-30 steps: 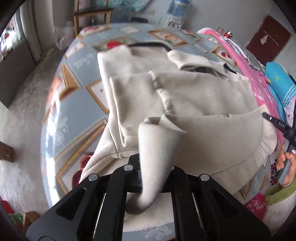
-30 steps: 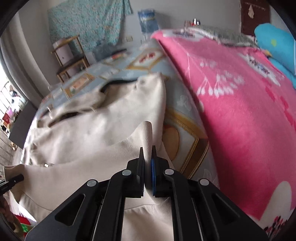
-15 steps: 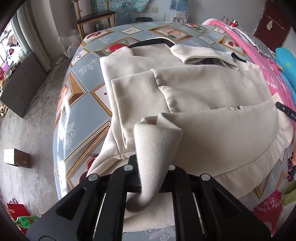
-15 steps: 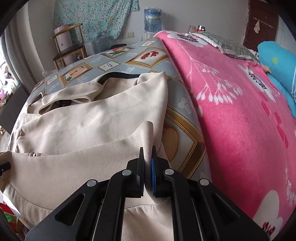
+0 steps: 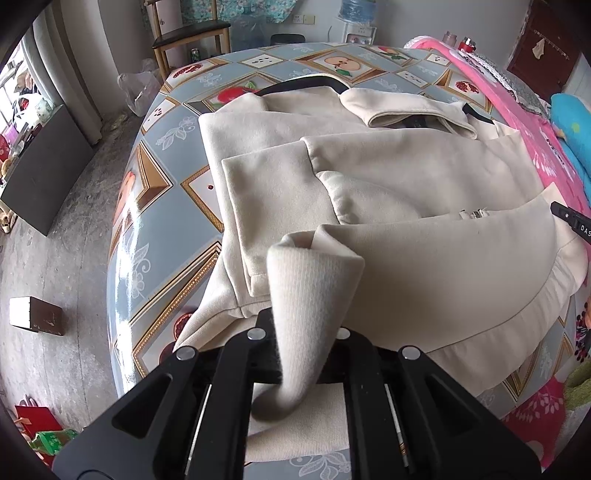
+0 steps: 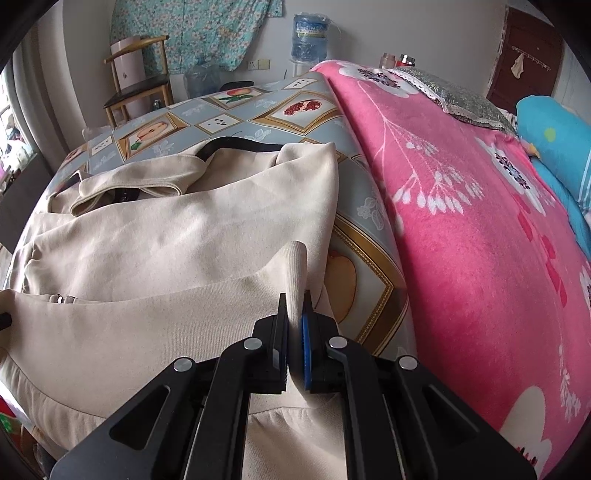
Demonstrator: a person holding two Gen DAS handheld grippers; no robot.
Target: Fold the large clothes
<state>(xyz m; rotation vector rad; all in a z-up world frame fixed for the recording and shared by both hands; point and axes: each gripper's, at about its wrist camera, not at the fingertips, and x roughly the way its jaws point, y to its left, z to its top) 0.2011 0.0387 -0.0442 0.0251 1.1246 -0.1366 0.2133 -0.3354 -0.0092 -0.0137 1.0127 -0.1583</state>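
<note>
Left gripper [image 5: 303, 332]: jaws clamped on the ribbed hem band [image 5: 310, 295] of the cream jacket [image 5: 424, 177], the band bunched up between the pads. Right gripper [image 6: 295, 332]: jaws pinched flat on the same ribbed hem at the opposite corner.

Jacket lies spread on the tablecloth [image 5: 155, 206], collar [image 5: 406, 110] at 12 o'clock, a sleeve folded across the body, bottom edge lifted toward 6 o'clock.

Step in hand, as judged: the bottom-to-collar fold. Next move calls for both corners carried level toward 12 o'clock and laid just short of the collar, keeping the hem taut so the sleeve stays tucked.

Surface: glossy fruit-print cloth. Pink floral blanket [image 6: 461, 221] at 3 o'clock, wooden chair [image 5: 188, 33] and water bottle [image 6: 309, 37] beyond at 12.
</note>
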